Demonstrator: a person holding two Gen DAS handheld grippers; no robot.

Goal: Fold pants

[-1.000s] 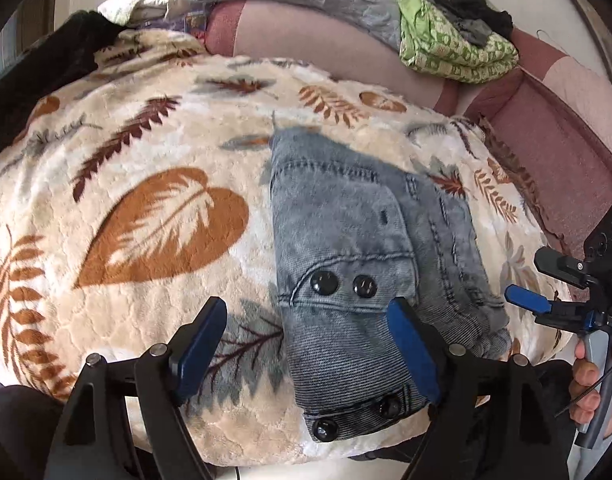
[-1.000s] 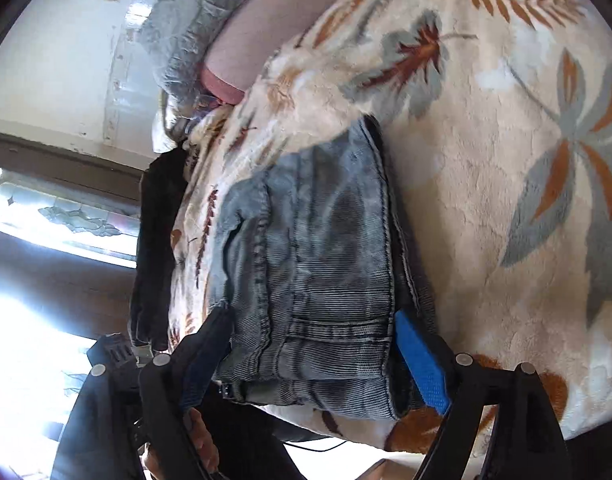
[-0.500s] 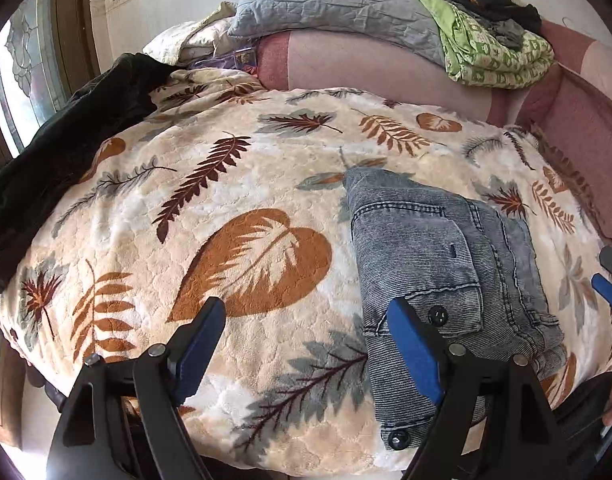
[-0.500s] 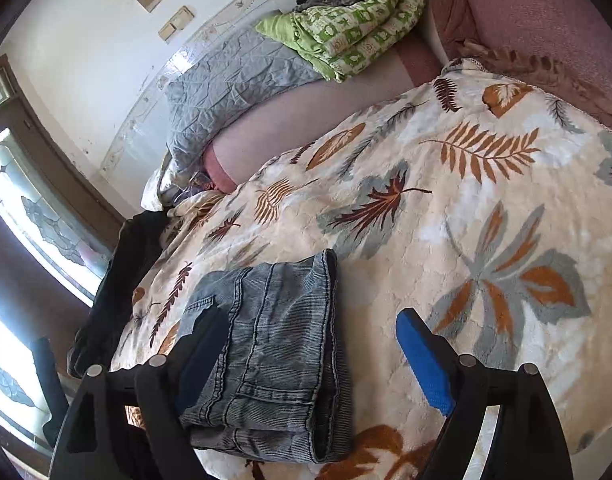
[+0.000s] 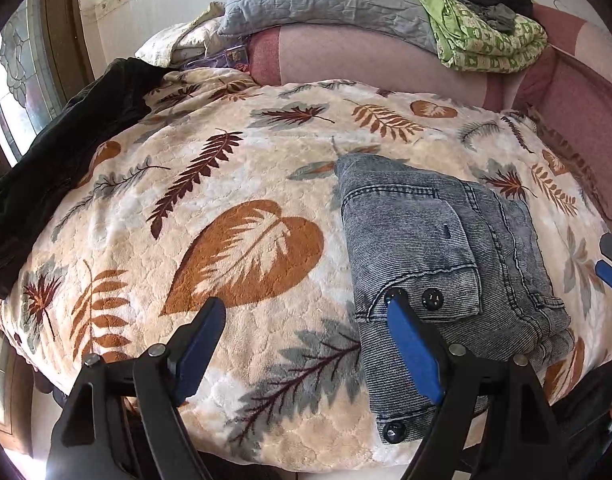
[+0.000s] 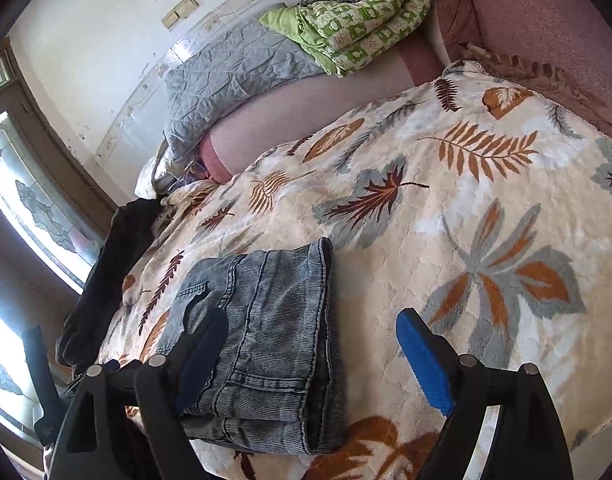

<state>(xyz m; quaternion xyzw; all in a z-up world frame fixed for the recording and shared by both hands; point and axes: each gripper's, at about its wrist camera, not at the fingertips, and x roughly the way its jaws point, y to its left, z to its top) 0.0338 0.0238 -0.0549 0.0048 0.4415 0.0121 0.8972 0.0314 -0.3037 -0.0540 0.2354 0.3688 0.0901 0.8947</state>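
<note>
Nearest the cameras, the left gripper and the right gripper hover with blue-padded jaws spread wide, neither holding anything. Folded grey denim pants lie in a compact stack near the front edge of a cream blanket printed with rust and grey leaves; in the left view the stack sits right of centre, snap buttons showing. A dark garment drapes over the blanket's left side beside a patterned-glass window. Beyond, a pink sofa back carries a grey quilted cushion and a bundled green patterned quilt. A pale wall closes the scene.
</note>
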